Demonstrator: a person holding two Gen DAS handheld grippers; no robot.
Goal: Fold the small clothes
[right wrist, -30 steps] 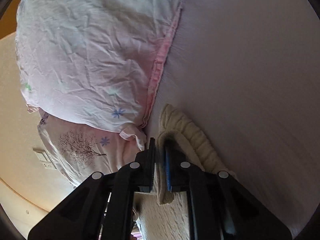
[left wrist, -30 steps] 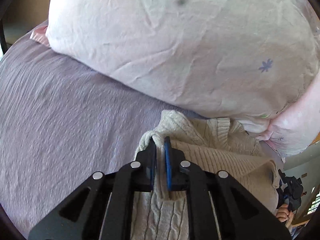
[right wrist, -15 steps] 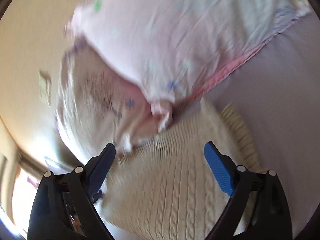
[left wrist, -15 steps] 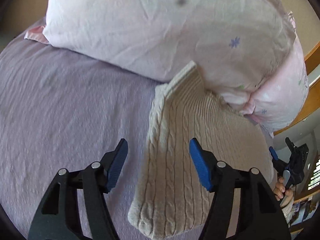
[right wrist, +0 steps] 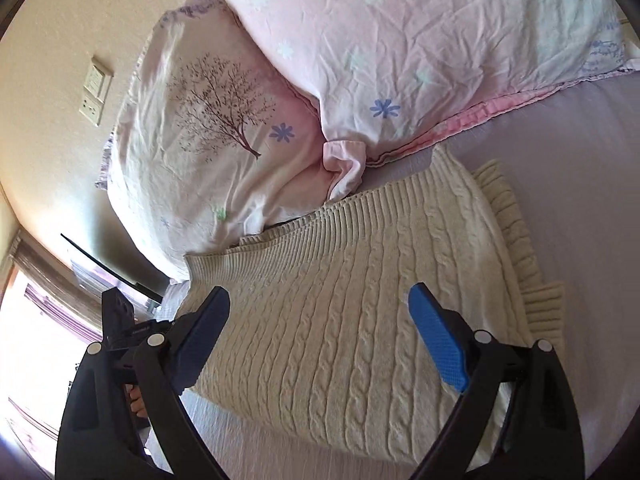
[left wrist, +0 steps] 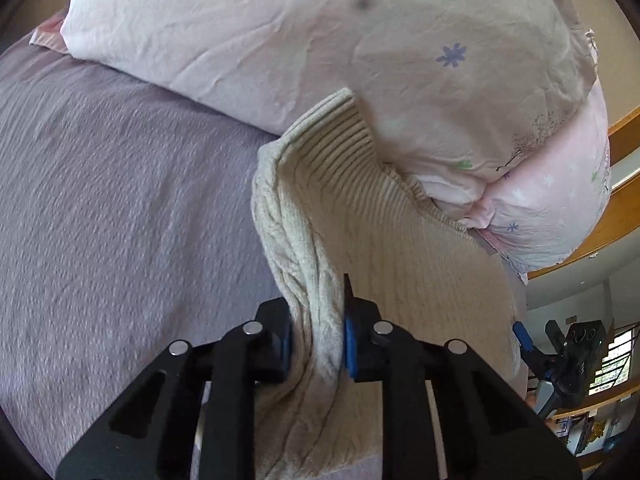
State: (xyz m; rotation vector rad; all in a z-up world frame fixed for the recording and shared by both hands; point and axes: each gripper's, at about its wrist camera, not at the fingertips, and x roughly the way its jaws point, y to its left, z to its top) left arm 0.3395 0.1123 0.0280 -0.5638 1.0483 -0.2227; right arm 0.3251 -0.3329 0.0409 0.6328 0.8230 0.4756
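Note:
A cream cable-knit sweater (left wrist: 404, 264) lies folded on the lilac bedsheet (left wrist: 120, 208), its ribbed edge against the pillows. My left gripper (left wrist: 318, 340) is shut on the sweater's left folded edge, which bunches up between the blue pads. In the right wrist view the sweater (right wrist: 344, 320) lies flat and my right gripper (right wrist: 320, 328) is open wide just above it, holding nothing. The right gripper also shows small at the far right of the left wrist view (left wrist: 560, 356).
Two pink-white floral pillows (left wrist: 360, 52) lie stacked behind the sweater, also in the right wrist view (right wrist: 400, 40). A wooden bed frame (left wrist: 616, 216) runs at the right. A wall with switches (right wrist: 94, 96) and a window lie beyond the bed's left side.
Both grippers let go of the sweater's top edge and opened. The left gripper then closed again on the sweater's left side fold. The right gripper pulled back and stays open.

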